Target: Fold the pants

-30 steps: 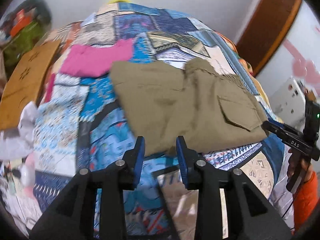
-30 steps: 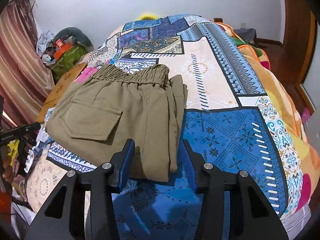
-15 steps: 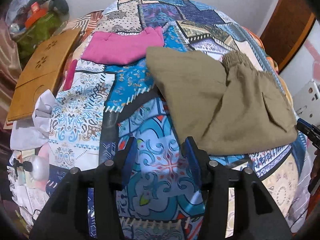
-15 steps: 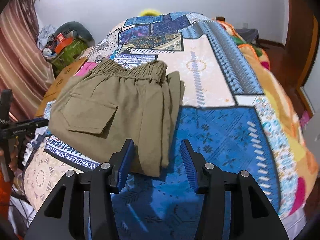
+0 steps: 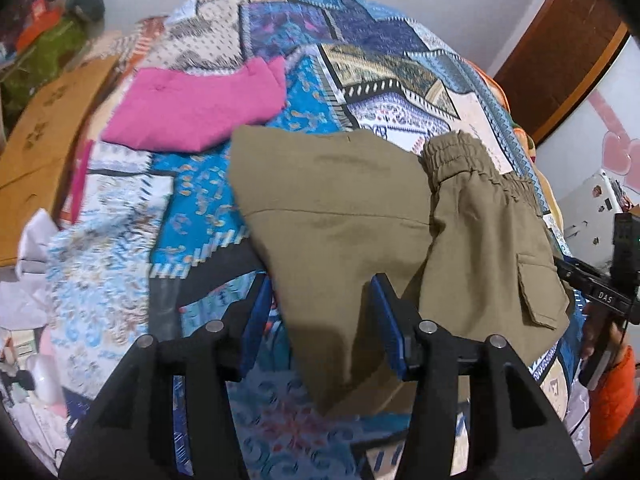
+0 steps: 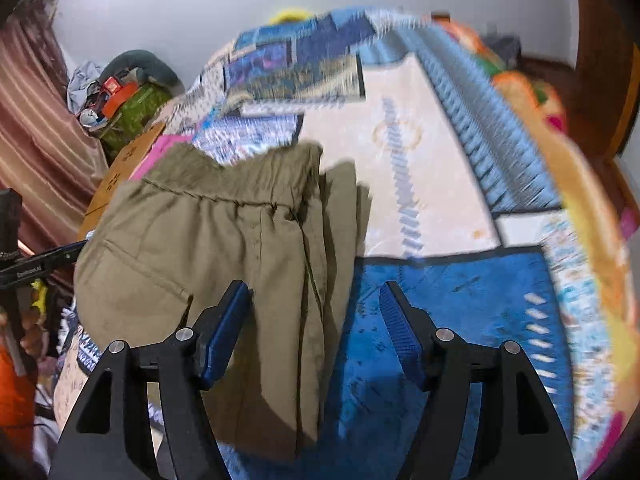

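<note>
Left claw [image 5: 320,320] stands partly spread, its blue pads on either side of the near corner of the olive pants [image 5: 360,216]; cloth lies between the pads, but they do not press on it, and the jaws hold their width; right claw [image 6: 312,328] is opening at this moment, its left pad over the pants' near edge and its right pad over the blue patch of the bedspread [image 6: 460,300], with the folded edge of the cloth between them and no squeeze on it.

Both claws point steeply down at the bed; the pants lie folded on the patchwork bedspread near its front edge, the elastic waistband [image 5: 476,164] toward the far side, a flap pocket [image 5: 536,292] on the half nearer the right claw; in the right wrist view the leg layers [image 6: 340,216] stack along the pants' right side, their edges showing as parallel folds.

A pink garment [image 5: 192,112] lies farther back on the bed, just beyond the pants' far left corner and apart from them; a wooden board [image 5: 44,152] leans at the bed's left side; striped curtain [image 6: 36,128] hangs at the left of the right wrist view; the right wrist picture is blurred toward the far end of the bed.
</note>
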`<control>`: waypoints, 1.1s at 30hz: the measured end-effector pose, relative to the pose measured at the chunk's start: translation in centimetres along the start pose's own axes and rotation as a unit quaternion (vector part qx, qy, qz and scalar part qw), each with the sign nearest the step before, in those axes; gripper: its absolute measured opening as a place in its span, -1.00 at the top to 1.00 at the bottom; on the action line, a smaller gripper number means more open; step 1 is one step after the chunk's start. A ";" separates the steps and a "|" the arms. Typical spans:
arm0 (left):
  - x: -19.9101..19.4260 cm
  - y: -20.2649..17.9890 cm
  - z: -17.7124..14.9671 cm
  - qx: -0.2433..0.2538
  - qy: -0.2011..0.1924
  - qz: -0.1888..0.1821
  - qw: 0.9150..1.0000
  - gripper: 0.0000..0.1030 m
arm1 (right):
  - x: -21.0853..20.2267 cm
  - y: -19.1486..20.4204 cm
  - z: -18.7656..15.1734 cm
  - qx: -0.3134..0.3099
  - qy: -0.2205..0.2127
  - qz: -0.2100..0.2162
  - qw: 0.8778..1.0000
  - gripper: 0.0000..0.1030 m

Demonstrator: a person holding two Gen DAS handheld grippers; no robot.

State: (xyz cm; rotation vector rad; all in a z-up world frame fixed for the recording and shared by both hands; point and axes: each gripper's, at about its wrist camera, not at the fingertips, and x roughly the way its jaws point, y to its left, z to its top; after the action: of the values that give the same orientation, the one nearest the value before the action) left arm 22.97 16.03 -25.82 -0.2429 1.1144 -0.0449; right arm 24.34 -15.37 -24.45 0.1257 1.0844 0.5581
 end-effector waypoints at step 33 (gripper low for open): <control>-6.1 -2.2 2.8 0.028 -0.103 0.039 0.993 0.98 | -1.5 2.3 3.4 -0.054 -0.043 0.019 0.997 0.82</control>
State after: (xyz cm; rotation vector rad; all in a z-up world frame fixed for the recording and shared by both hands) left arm 22.95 15.33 -18.81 -0.1499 0.9143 0.0183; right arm 25.94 -13.59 -20.83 0.0740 0.9684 0.6389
